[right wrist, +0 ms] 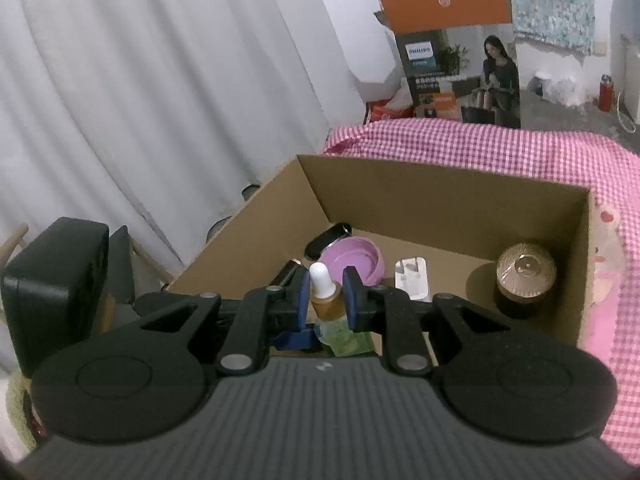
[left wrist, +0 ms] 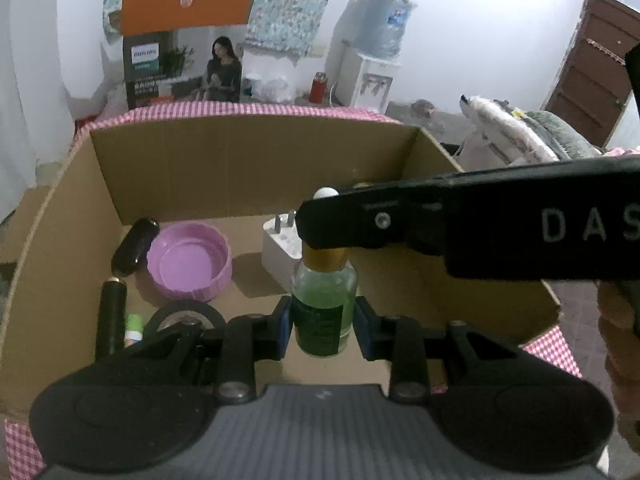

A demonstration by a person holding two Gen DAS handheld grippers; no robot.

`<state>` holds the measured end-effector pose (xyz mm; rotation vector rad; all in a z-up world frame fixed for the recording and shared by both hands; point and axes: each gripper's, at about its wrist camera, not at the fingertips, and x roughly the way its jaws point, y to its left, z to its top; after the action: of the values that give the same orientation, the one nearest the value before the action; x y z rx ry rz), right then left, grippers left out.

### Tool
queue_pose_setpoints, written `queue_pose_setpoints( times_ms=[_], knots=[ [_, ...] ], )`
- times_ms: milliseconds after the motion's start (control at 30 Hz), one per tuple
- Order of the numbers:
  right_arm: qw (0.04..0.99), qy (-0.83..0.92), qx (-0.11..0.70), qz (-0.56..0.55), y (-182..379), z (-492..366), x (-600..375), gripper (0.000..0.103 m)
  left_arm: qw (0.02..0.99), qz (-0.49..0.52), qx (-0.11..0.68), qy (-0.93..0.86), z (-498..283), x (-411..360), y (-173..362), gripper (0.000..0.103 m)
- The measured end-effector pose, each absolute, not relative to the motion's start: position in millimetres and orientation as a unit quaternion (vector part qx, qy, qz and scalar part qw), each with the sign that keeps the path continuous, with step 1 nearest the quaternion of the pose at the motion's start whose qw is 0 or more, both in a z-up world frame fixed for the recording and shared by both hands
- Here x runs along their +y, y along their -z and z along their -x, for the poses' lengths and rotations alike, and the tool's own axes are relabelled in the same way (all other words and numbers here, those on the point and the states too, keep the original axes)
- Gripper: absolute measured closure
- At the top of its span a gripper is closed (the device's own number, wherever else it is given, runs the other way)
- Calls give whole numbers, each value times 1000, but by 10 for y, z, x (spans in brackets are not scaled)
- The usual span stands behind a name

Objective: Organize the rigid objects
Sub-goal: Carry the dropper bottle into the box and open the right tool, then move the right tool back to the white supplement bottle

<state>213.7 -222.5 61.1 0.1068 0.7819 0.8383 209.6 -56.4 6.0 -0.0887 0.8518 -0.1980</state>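
"PHILIPS" stands on the tall printed carton (right wrist: 460, 76); "DAS" on the right gripper's black body (left wrist: 552, 228).

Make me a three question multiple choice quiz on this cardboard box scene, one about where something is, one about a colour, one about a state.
1. Where does the round brown jar stand?
A. inside the cardboard box
B. on the checked cloth
C. on the chair

2. What colour is the big lid?
A. green
B. purple
C. red

3. How is the dropper bottle held?
A. lying loose
B. by one hand-held gripper
C. by both

Answers:
1 A, box walls surround it.
2 B, plainly purple.
3 C, the left hand-held gripper clamps its body, the right hand-held gripper its gold neck.
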Motion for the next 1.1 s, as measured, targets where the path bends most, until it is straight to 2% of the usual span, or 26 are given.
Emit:
queue_pose_setpoints(
  times_ms=[367,500,567,633,700,767,833,900,1000,1067,1100],
  knots=[
    [817,-397,415,-51,-197,-2272,-2153,87,894,56,434,91,-2149,-592,43,64],
    [820,-397,410,-38,-236,-2248,-2124,85,896,57,429,101,-2108,-636,19,52],
    [825,-395,403,-26,-284,-2197,-2131,78,900,51,419,104,-2063,-664,-22,42],
    [832,-389,395,-23,-337,-2149,-2143,59,905,39,411,106,-2006,-705,-67,38],
    [839,-383,385,-26,-403,-2088,-2177,48,909,28,400,109,-1943,-727,-114,36],
    [848,-377,371,-32,-489,-2014,-2236,42,916,17,385,109,-1855,-751,-185,28],
    [858,-370,353,-44,-599,-1923,-2308,27,923,5,368,112,-1758,-767,-261,25],
    [869,-363,331,-59,-723,-1799,-2404,18,929,-9,352,113,-1663,-786,-344,22],
    [886,-351,295,-75,-941,-1558,-2545,15,937,-25,330,115,-1484,-798,-488,16],
    [899,-335,270,-78,-1088,-1358,-2635,2,940,-30,317,121,-1354,-792,-588,12],
    [905,-327,258,-82,-1149,-1265,-2680,1,942,-31,311,124,-1279,-787,-634,10]
  ],
)
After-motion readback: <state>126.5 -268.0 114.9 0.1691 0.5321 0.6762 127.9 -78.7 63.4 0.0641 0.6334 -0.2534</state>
